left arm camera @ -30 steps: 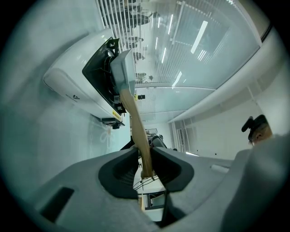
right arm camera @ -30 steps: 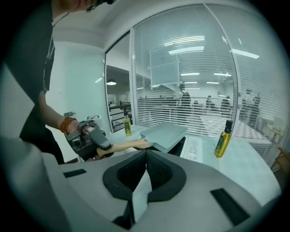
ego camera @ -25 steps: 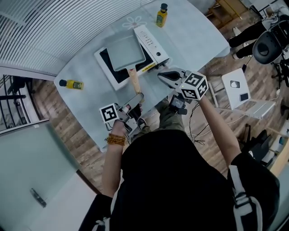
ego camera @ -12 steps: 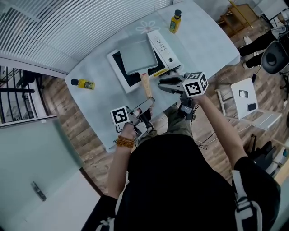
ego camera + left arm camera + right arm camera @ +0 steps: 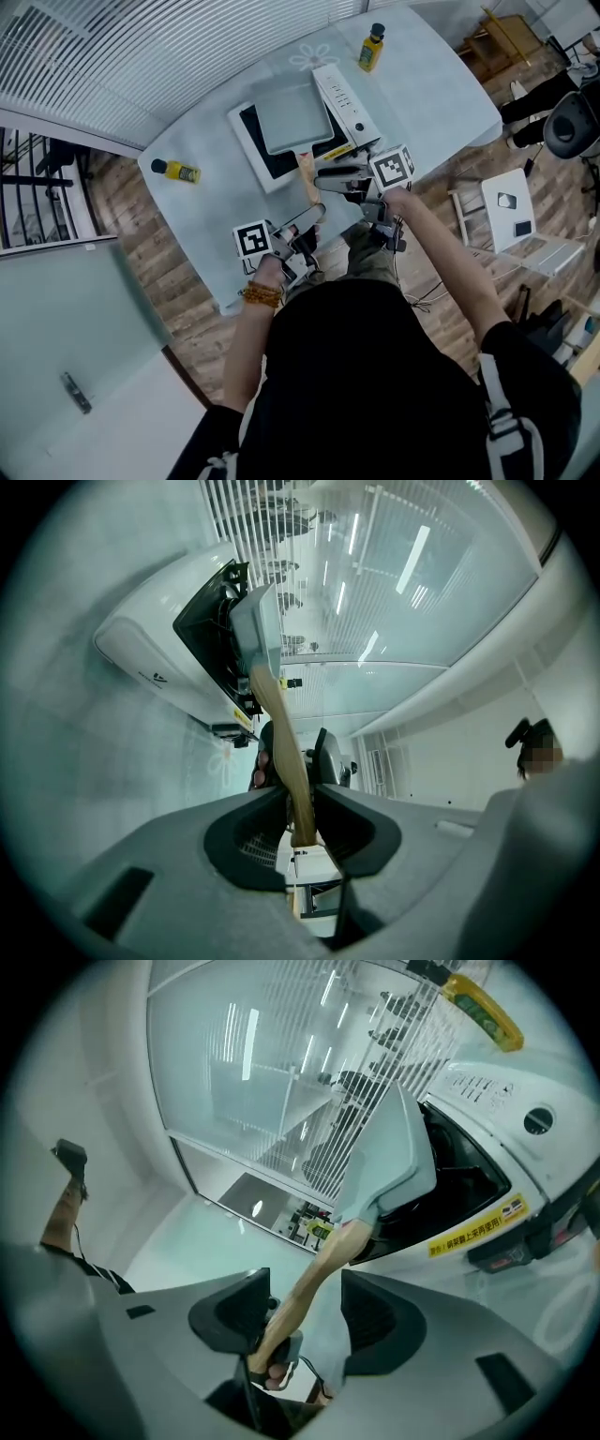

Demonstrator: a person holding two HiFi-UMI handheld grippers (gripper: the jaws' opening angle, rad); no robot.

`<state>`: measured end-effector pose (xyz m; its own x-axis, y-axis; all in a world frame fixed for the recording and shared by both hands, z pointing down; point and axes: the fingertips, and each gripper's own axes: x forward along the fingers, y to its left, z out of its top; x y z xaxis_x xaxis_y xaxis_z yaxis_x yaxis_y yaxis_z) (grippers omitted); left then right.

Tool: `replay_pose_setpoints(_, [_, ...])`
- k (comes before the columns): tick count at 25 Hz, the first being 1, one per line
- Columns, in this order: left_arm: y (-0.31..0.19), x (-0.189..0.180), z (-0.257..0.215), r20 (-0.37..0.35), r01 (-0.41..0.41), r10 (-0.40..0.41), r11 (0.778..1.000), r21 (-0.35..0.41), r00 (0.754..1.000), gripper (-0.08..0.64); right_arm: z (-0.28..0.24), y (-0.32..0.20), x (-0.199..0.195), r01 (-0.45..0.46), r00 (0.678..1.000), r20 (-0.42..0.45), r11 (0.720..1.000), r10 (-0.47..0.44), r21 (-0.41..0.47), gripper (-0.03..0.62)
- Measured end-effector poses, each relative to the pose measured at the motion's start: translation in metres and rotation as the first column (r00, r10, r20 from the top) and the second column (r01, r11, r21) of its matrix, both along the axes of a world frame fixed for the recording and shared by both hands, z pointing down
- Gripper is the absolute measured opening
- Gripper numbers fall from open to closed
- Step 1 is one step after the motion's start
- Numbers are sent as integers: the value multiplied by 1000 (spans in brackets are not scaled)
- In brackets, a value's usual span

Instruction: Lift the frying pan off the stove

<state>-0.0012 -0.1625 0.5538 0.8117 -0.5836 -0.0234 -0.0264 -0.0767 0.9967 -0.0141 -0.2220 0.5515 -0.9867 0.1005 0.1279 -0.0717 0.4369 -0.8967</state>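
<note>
**A:** Head view: the frying pan (image 5: 295, 117) sits on the stove (image 5: 345, 98) at upper centre, and its wooden handle (image 5: 307, 180) points down-frame toward both grippers.

**B:** Left gripper view: the left gripper (image 5: 300, 801) is clamped on the handle's end, lower centre.

**A:** Right gripper view: the right gripper (image 5: 305, 1297) has its jaws opening wide. They straddle the handle without pressing it.

**B:** If the pan is lifted by that one end grip, it may twist or tip out.

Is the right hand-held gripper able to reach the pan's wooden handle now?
Probably yes: the wooden handle runs between the opening jaws of the right hand-held gripper. The left hand-held gripper clamps only its near end, leaving room further up.
</note>
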Motion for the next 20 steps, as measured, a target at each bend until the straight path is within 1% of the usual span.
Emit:
replay_pose_setpoints(2, [-1,0,-1,-2,-1,1,1000,4,1000,101,3,0,-3,8,1000,-10,1000,-8,-18,215])
replay_pose_setpoints(7, [1,-1,1,-13,-1,1,1000,-5,1000,101,2,0,-15,44,998,38,999,-43,-17,215])
replay_pose_setpoints(12, [1,0,0,-21,-6,6,1000,-9,1000,101,13,-2,-18,37,999,13,998,-37,-50,215])
replay_pose_setpoints(16, [2,-2,1,-32,-3,3,1000,-15,999,100,22,-1,-18,10,1000,-4,988,-11,-157,213])
replay_pose_setpoints(17, [2,-2,2,-34,-2,1,1000,-16,999,100,22,-1,-20,16,1000,0,988,-16,-155,213])
replay_pose_setpoints(20, [2,-3,2,-38,-1,0,1000,-13,999,100,18,-2,-27,48,999,19,993,-46,-104,202])
